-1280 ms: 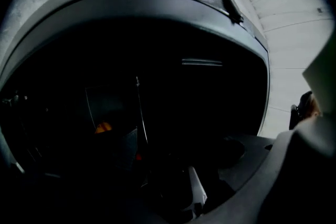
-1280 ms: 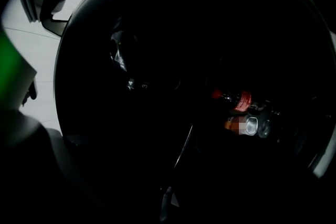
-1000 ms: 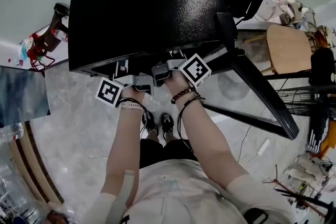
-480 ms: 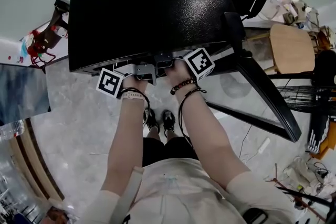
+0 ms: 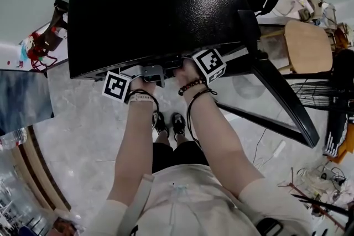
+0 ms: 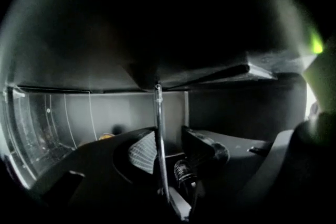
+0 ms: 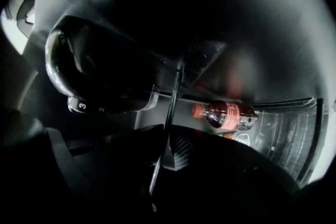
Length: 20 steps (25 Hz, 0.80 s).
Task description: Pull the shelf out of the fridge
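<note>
A person is standing in front of a black fridge (image 5: pixel 155 8) whose door (image 5: pixel 276 91) is hanging open to the right. Both arms are reaching in under the fridge's top edge.

The left gripper (image 6: pixel 164 145) is sitting astride the front edge of the shelf (image 6: pixel 158 128). One ribbed pad (image 6: pixel 142 152) is lying just against the edge, while a strip of the pale back wall is showing between the shelf and the other jaw, so the jaws are standing apart and not clamping. The shelf itself is sitting inside the fridge, running back toward the rear wall.

The right gripper (image 7: pixel 167 153) is pinching the same shelf edge. Its dark jaw is pressing from one side and its ribbed pad (image 7: pixel 182 152) is lying close against the other, with hardly any gap showing. Beyond those jaws a bottle (image 7: pixel 226 114) with a red cap is lying on its side, and a numbered dial (image 7: pixel 84 106) is sitting to the upper left. In the head view a wooden stool (image 5: pixel 307 50) is standing beyond the open door.
</note>
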Motion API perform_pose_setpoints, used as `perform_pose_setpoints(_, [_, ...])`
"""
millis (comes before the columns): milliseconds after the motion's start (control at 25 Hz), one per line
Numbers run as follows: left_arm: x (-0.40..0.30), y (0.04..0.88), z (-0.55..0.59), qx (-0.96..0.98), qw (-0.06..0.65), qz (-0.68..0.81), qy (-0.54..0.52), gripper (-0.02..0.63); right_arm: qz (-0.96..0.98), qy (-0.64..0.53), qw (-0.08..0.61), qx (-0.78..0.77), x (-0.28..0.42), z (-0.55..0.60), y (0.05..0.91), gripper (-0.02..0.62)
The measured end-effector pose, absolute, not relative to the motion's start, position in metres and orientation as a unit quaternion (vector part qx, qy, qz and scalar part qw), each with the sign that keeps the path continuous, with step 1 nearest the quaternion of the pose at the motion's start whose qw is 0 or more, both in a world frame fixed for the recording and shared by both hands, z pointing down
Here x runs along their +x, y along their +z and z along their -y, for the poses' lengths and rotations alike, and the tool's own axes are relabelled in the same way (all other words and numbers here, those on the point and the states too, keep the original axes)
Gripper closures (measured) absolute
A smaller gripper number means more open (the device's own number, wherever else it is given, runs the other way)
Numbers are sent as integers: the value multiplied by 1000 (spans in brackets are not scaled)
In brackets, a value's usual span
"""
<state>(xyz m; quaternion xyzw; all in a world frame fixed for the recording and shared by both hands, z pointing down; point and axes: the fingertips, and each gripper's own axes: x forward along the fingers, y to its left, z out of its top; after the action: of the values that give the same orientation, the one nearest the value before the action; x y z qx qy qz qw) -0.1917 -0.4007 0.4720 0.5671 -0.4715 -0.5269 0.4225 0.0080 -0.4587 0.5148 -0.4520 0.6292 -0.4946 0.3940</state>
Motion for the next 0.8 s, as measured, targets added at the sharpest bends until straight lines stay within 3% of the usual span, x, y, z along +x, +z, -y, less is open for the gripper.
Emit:
perform_pose_setpoints(200, [-192,482,400,558,434,485,-515,584,-639,-486,398,-445,4,457,503,549])
perform_pose_setpoints(480, [-192,485,399,554,438,483,-517,587,-632,-494,384,-458,10,456,524,549])
perform_pose_setpoints(800, [-192,488,390,545,442,476,-530,580,-634,-497,415,-424,-2,445,488,554])
